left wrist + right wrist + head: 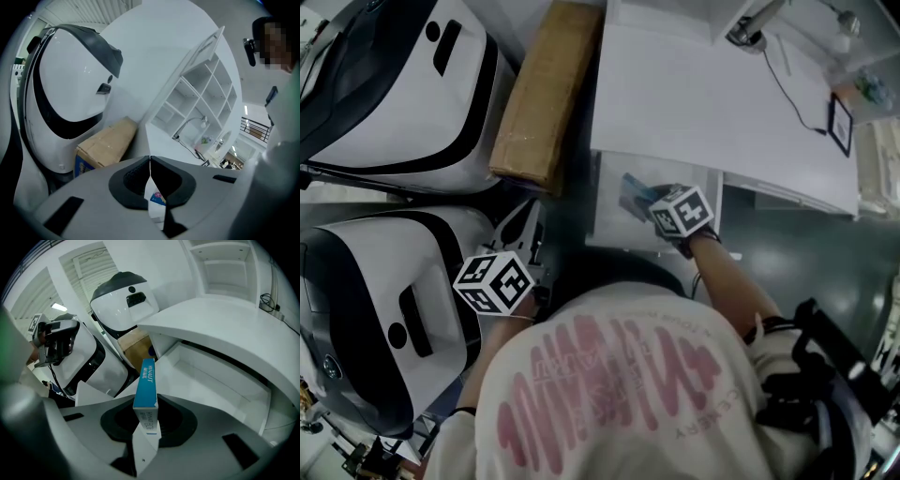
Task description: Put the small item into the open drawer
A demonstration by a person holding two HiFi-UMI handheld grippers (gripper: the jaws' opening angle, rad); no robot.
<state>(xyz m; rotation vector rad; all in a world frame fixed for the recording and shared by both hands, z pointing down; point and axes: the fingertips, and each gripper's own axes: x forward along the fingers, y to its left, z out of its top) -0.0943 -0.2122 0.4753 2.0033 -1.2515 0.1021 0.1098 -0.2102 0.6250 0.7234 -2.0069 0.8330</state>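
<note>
A slim blue and white box [145,380] stands on edge between the jaws of my right gripper [146,405], which is shut on it. In the head view that gripper [652,202] holds the box [633,195] over the open white drawer [609,217] under the desk. The right gripper view shows the drawer's hollow [211,376] just beyond the box. My left gripper [523,223] hangs to the left of the drawer, away from it. Its fingertips meet [150,161] with nothing held between them.
Two big white and black machine shells [394,84] [375,309] fill the left side. A long cardboard box [546,89] leans between them and the white desk [712,103], which carries a cable and a lamp base [748,33]. White shelving [201,93] stands behind the desk.
</note>
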